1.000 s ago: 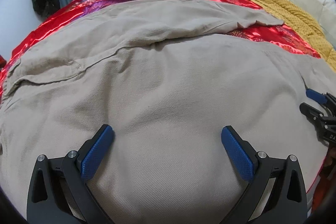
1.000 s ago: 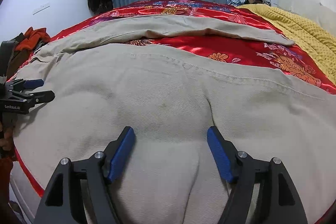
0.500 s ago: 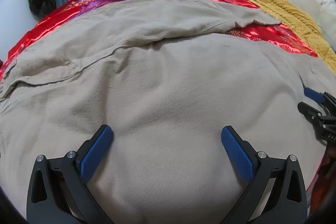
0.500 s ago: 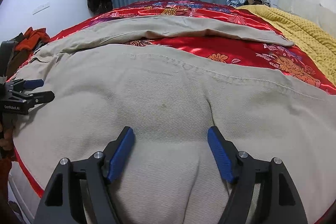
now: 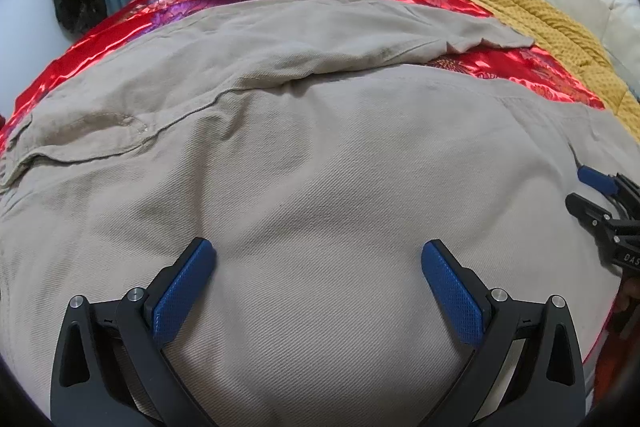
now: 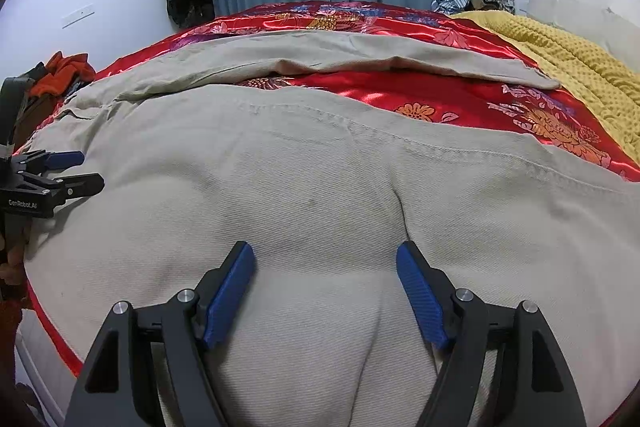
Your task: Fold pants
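Beige pants [image 5: 320, 163] spread flat across red satin bedspread [image 6: 440, 95], one leg lying farther back, mustard blanket [image 6: 580, 67] beyond. Your left gripper [image 5: 319, 255] spread wide over the fabric, nothing between pads; whether tips touch cloth, can't tell. Your right gripper [image 6: 325, 257] also spread, straddling a crease, nothing pinched.
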{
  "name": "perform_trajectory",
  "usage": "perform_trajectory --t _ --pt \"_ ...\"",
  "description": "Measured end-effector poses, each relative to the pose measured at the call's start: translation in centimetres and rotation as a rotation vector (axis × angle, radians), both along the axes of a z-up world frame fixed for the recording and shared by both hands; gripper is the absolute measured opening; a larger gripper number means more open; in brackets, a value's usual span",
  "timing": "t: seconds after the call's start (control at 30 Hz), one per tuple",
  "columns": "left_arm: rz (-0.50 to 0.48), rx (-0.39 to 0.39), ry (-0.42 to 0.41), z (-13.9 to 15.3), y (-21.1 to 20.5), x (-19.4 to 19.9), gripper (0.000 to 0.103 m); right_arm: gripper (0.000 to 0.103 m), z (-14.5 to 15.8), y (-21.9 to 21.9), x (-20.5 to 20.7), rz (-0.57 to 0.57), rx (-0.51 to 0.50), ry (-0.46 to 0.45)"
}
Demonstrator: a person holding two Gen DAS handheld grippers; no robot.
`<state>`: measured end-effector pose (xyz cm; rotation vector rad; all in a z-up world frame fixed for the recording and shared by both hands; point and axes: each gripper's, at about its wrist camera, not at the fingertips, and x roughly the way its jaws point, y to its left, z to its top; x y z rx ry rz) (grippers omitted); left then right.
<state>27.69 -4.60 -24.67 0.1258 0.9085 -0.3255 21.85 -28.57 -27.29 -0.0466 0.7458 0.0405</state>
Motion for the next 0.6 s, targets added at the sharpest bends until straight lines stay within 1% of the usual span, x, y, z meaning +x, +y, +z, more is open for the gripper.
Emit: perform_trajectory --t 0.6 --pt "0.003 -0.001 -0.017 0.01 -0.09 -0.13 0.102 0.076 -0.06 0.13 -0.30 -0.004 -0.003 -0.013"
